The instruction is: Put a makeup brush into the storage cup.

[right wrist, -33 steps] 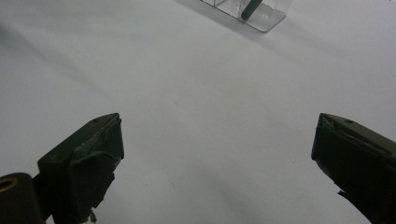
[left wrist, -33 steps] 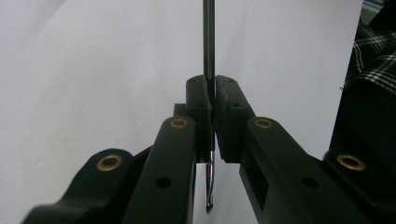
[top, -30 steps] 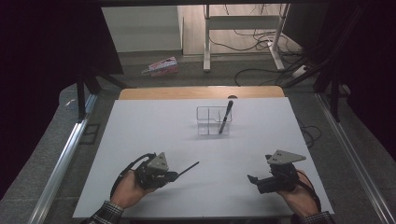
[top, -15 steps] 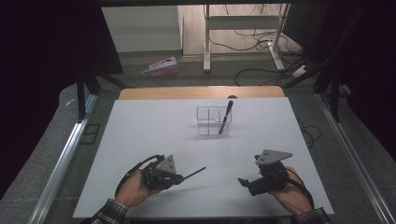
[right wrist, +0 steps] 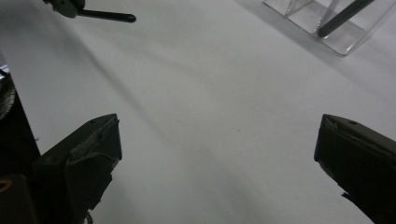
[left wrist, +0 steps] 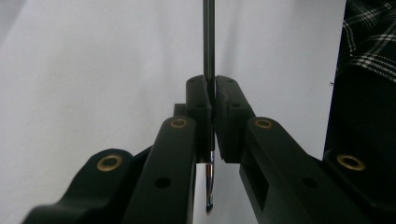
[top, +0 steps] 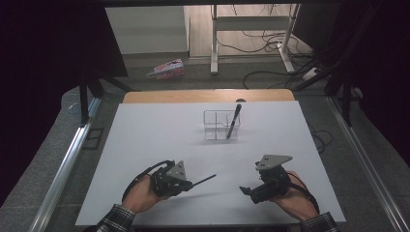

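1. Nearest, left gripper view: jaws of the left gripper [left wrist: 211, 100] pressed together on a thin dark pen [left wrist: 208, 42], shaft running straight up between the pads over the white table [left wrist: 93, 70]; metal tip poking out below the pads, near the bottom edge. Plaid sleeve [left wrist: 369, 37] at the right border.
2. Detail given by that view and not by the high view: the pads' actual contact on the pen, with no gap to either side of the shaft.
3. Nearest, right gripper view: jaws of the right gripper [right wrist: 219, 154] standing wide apart, nothing between them but bare table surface.
4. Near edge, high view: left gripper [top: 189, 183] held low over the table in the left hand [top: 140, 193], pointing toward the right; pen projecting beyond the jaws, level or slightly raised, free end toward the table's middle.
5. Near edge, high view: right gripper [top: 244, 190] held in the right hand [top: 290, 195], grey plate on top, jaws pointing left toward the other gripper, well apart from it.
6. Middle distance, right gripper view: pen's rounded end entering from the upper left corner.
7. Farther, high view: clear divided holder [top: 220, 125] standing at the table's middle, a second dark pen [top: 234, 121] leaning in its right compartment.
8. Farthest, high view: wooden strip [top: 208, 95] along the table's far edge; beyond it a pink packet [top: 167, 68] lying on the floor.
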The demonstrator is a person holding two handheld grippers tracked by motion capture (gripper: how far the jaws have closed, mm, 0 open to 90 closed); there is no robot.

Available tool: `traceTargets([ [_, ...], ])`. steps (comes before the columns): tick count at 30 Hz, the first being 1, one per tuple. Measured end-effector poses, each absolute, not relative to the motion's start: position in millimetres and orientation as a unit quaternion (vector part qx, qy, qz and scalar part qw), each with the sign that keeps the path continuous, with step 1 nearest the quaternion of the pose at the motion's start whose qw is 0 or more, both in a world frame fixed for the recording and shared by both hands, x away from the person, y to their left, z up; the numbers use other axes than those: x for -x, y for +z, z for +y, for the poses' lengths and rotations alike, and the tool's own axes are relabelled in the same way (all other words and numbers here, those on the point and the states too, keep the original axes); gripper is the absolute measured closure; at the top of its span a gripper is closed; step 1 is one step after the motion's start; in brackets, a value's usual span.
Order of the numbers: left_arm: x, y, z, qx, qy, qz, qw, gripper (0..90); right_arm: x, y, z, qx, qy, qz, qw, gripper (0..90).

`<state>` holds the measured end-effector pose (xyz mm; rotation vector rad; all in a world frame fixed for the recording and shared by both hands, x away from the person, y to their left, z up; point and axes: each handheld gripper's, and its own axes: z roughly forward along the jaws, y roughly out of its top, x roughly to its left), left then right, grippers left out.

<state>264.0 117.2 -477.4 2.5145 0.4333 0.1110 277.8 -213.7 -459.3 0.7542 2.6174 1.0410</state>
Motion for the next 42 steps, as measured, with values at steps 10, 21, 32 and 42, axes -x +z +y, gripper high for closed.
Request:
traceTargets([
  [10,-265,-475,109,-0.946,0.049,0.144,0.285,85.8,-280,-459,-199,-0.251,0.338,0.903,0.091,0.2],
  [21,-267,-471,96,-0.953,0.052,0.122,0.274,85.8,-280,-454,-185,-0.229,0.329,0.912,0.089,5.8],
  [32,-269,-466,87,-0.955,0.052,0.105,0.271,85.8,-281,-451,-164,-0.193,0.321,0.923,0.087,17.0],
  [42,-270,-462,77,-0.958,0.055,0.086,0.267,85.8,-283,-452,-146,-0.159,0.306,0.934,0.093,27.2],
])
